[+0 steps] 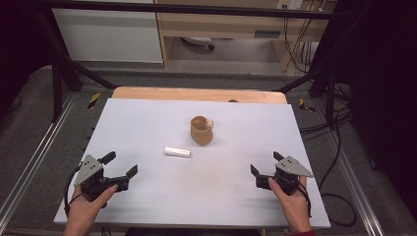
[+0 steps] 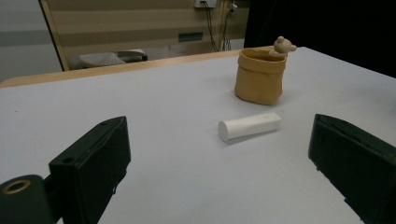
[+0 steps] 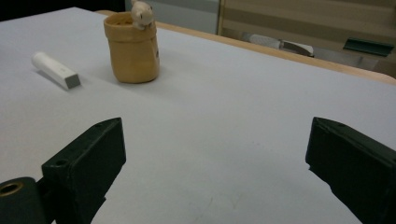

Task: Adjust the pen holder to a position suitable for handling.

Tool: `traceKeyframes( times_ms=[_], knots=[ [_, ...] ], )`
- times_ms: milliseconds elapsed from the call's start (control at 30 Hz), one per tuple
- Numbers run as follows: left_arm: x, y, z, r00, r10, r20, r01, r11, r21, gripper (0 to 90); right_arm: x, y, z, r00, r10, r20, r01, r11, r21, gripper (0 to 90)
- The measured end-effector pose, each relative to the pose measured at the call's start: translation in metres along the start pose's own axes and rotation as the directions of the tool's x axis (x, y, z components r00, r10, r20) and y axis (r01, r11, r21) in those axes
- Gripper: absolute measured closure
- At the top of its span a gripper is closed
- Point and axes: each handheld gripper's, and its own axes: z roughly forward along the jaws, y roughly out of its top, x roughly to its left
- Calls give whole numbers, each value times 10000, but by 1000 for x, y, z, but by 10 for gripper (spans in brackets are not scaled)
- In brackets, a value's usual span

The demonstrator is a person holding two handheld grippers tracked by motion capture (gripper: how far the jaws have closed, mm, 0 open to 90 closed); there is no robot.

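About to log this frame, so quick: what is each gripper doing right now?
Left gripper: open, holding nothing, apart from the white cylinder.
Right gripper: open, holding nothing, apart from the tan pot.

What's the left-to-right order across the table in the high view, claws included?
left claw → white cylinder → tan pouch-shaped pot with a small bear figure on its rim → right claw. Both claws are open and hold nothing.
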Motion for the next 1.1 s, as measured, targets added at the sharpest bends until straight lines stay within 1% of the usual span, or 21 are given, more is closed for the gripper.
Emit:
traceKeyframes(
  times_ms=[67,100,333,367,400,533,567,633,767,800,867,967,1000,1033,1100],
  knots=[
    [0,0,0,10000,22,18,-22,10000,36,59,1,0,1,10000,-54,12,53,9999,85,51],
    [0,0,0,10000,29,22,-29,10000,47,59,3,0,2,9998,-171,45,171,9997,166,48],
    [0,-1,0,10000,53,36,-54,9999,145,61,4,-1,3,9999,-133,29,132,9995,301,46],
    [-1,-1,0,10000,58,21,-59,9998,175,62,5,-1,3,9998,-189,-11,190,9993,309,45],
    [-1,-1,0,9999,115,15,-115,9997,227,62,6,-1,3,9998,-186,-27,186,9992,346,45],
    [-4,-1,3,9997,193,126,-198,9992,340,60,8,-2,3,9996,-249,-97,253,9989,392,44],
    [-6,-1,5,9994,280,225,-290,9986,439,59,9,-2,3,9996,-242,-109,246,9988,418,43],
    [-7,-1,6,9992,280,275,-292,9985,459,58,10,-2,3,9997,-221,-128,227,9986,475,42],
    [-13,-2,10,9982,309,514,-339,9977,586,54,11,-3,3,9997,-192,-168,199,9989,433,41],
    [-14,-2,11,9974,371,616,-411,9971,639,52,12,-3,2,9995,-231,-211,240,9988,437,40],
    [-18,-2,15,9959,426,802,-483,9963,705,47,13,-3,2,9996,-167,-227,178,9987,469,39],
    [-21,-4,22,9944,540,911,-629,9932,982,48,13,-3,1,9995,-121,-307,134,9990,434,39],
    [-23,-6,28,9931,629,991,-747,9900,1198,47,13,-3,1,9994,-104,-322,118,9990,429,38],
    [-23,-6,28,9931,629,991,-747,9900,1198,48,13,-3,1,9993,-111,-343,126,9990,433,37],
    [-24,-5,34,9920,696,1050,-833,9877,1322,53,13,-3,1,9993,-133,-364,149,9989,456,37]
  ],
)
